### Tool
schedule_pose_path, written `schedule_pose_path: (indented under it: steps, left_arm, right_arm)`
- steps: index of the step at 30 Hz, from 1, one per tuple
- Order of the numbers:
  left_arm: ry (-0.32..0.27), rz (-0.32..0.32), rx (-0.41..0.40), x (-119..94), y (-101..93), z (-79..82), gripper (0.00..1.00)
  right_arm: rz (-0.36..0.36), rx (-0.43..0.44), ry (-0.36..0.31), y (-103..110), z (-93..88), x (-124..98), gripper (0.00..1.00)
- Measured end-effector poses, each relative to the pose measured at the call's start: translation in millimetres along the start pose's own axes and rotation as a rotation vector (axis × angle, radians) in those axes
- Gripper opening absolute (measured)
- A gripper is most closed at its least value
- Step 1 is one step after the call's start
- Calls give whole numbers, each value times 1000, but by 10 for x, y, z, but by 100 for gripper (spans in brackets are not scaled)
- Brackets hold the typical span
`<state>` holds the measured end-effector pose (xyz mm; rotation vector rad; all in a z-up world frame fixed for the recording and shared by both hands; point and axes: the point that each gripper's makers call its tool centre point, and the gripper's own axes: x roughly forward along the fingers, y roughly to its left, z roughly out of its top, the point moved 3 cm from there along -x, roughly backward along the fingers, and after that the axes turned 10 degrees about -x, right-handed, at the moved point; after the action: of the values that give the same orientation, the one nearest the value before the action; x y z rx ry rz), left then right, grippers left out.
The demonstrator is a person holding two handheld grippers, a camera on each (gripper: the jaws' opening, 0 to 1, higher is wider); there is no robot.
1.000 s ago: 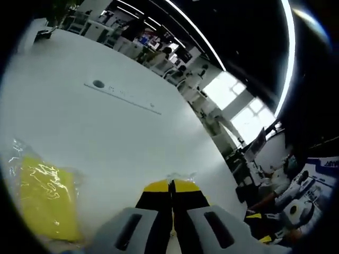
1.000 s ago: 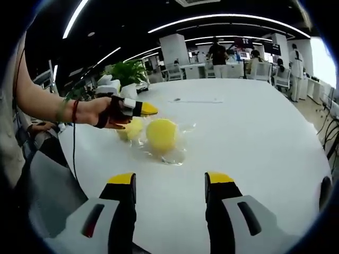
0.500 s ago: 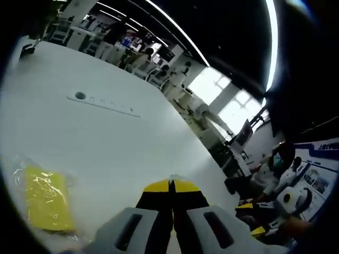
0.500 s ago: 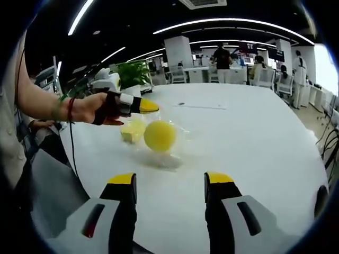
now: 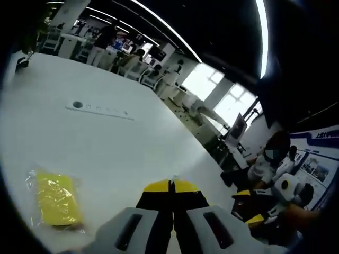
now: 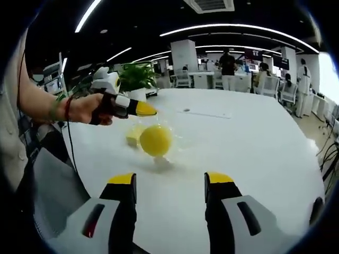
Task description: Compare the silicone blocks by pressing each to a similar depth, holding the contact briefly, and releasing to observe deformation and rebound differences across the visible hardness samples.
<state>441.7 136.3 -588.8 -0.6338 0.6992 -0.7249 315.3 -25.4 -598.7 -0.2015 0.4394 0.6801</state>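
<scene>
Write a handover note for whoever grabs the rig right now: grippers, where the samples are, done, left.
Left gripper: jaws shut, raised above the table, gripping the clear wrap of the round yellow sample, which hangs from it off the table.
Right gripper: open, holding nothing, low over the table's near edge, pointed at the samples.
Flat yellow sample: in its wrap on the table, left of the left gripper's tips.
Done: cannot tell which samples have been pressed.
Left: probably set the round one down, then press, hold and release each.

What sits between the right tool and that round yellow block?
Only bare white table lies between the open right tool and the bagged round yellow block, in the right gripper view.
</scene>
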Motion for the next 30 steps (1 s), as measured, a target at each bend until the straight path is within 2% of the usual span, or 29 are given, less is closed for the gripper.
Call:
schedule_pose_path:
  steps: [7,12,23,24,25,30]
  left_arm:
    - [-17,-8,10,-122,-41,73,0]
    - [-34,-15,15,-216,-69,180,0]
    - [-55,-31,52,-411,-118,422,0]
    - [-76,-15,63,-431,-112,463,0]
    - [-60,-29,56,-440,-134,461,0]
    - [-68,-40,72,-501,-187,532,0]
  right_arm:
    - [14,-26,-18,11,141,50,47]
    - [43,-67,-42,0,318,129,49]
    - [129,-215,-65,-45,754,365,50]
    - [140,-231,-71,-42,814,394,50]
    - [152,-243,-74,-36,856,418,50]
    - [225,-334,-82,1,1079,578,51]
